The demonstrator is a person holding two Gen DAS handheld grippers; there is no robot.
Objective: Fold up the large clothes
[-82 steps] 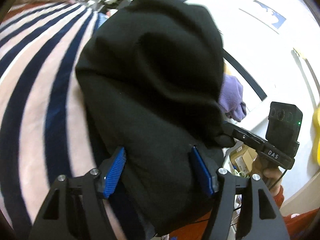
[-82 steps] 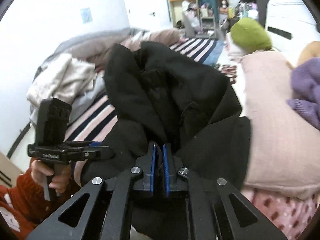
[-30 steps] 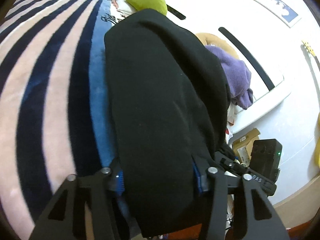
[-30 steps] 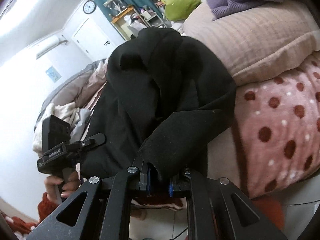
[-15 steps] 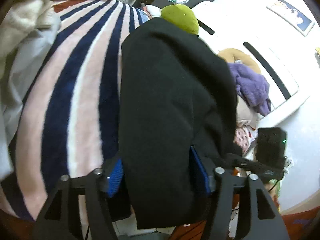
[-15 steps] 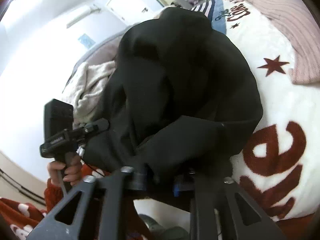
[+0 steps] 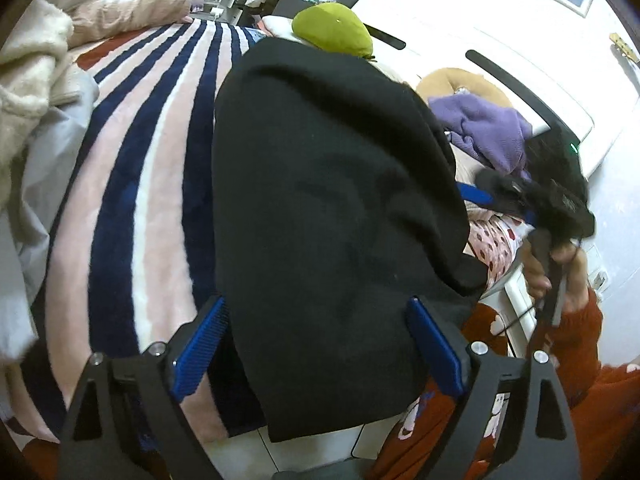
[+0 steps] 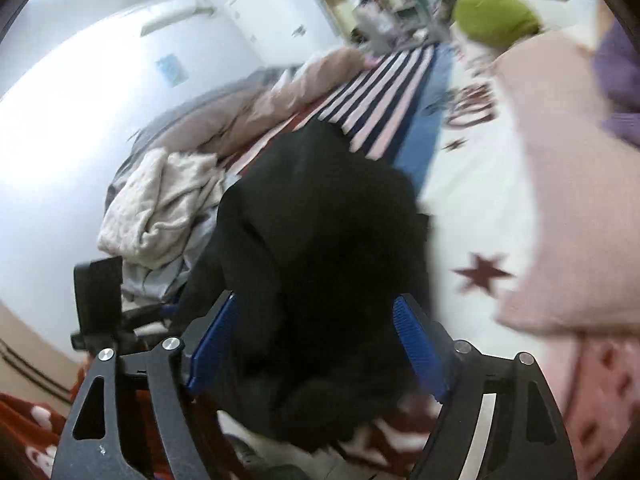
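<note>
The black garment [image 7: 328,208] lies bunched on the near edge of the striped bed [image 7: 132,168]. The left gripper [image 7: 316,344] and the right gripper [image 8: 316,344] both stand apart around it.

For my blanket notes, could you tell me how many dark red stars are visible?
2 stars: a large star beside the black garment, a small star farther back; others may be hidden.
</note>
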